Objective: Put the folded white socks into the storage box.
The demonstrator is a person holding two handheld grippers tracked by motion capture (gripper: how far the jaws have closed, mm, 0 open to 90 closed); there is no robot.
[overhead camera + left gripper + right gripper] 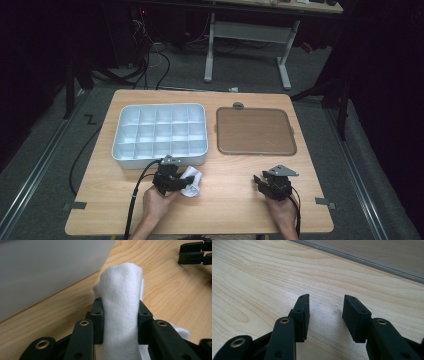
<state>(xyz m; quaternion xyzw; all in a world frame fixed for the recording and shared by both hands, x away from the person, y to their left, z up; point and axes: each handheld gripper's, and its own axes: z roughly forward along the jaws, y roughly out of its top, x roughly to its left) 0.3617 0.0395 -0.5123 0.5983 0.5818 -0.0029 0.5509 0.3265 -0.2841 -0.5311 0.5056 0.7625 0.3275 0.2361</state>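
Low in the high view, left of centre, the left gripper (186,183) clamps a white cloth (192,180) just below the white tray (125,150), while the right gripper (260,183) stands open, empty, lower right.

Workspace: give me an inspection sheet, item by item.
Surface: wooden table, pale and bare around the grippers.
Job's things: white cloth, bunched between the left gripper's jaws; white compartment tray just beyond it, compartments look empty.
Clutter: brown flat tray beside the white one; small grey round thing at its far edge.
Grippers: left gripper shut on the cloth; right gripper open over bare wood.
Cables: black cable trailing from the left gripper; more on the floor.
Surroundings: grey floor, white desk frame behind.
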